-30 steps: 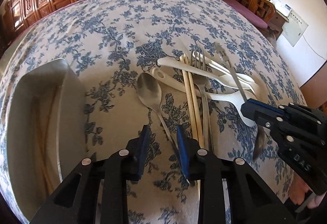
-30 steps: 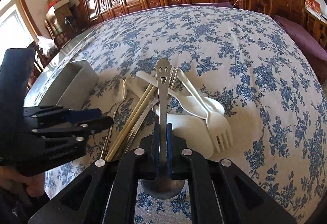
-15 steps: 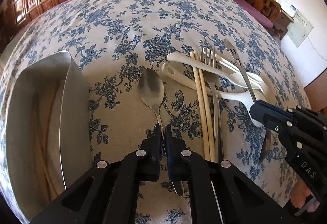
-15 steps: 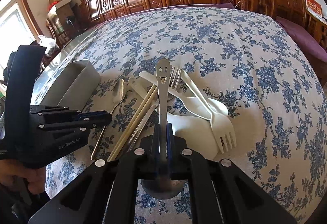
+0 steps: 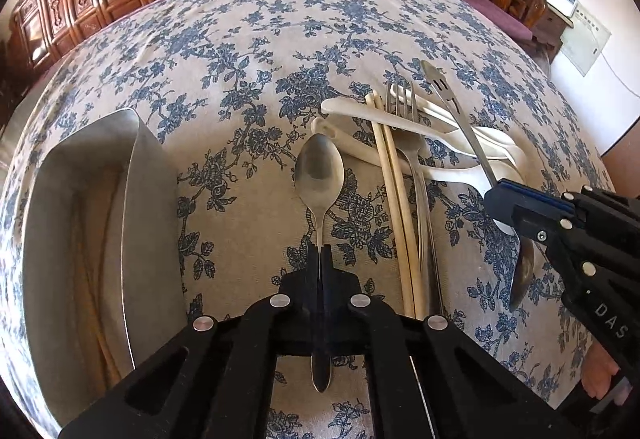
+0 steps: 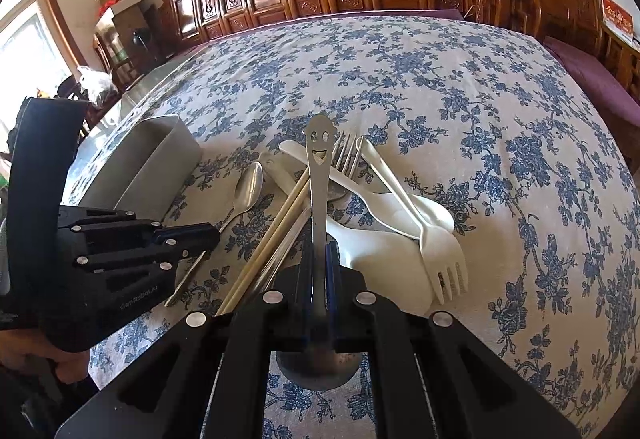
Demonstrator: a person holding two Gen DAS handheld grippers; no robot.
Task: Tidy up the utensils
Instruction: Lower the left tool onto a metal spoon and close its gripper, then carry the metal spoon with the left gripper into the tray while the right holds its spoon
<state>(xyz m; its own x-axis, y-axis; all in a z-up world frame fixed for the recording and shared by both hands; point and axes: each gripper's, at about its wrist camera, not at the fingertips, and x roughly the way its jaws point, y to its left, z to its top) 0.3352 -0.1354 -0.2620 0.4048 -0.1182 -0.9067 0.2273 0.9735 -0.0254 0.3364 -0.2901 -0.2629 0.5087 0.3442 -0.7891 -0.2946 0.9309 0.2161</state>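
Two grippers, each clenched on a spoon handle. Left gripper [image 5: 320, 253]: steel spoon [image 5: 320, 169], bowl pointing away, long axis along fingers, over worktop [image 5: 248, 51] beside tray [image 5: 80, 207]. Right gripper [image 6: 319, 251]: smiley-handled spoon [image 6: 318, 163], handle forward, bowl rearward, above utensil pile [image 6: 380, 199].

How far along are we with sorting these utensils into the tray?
Early. Done: the metal tray seems to hold only some chopsticks. In hand: the left gripper is shut on the plain steel spoon; the right gripper is shut on the smiley-handled spoon. Left: the chopsticks, metal fork and white plastic utensils, piled on the tablecloth.
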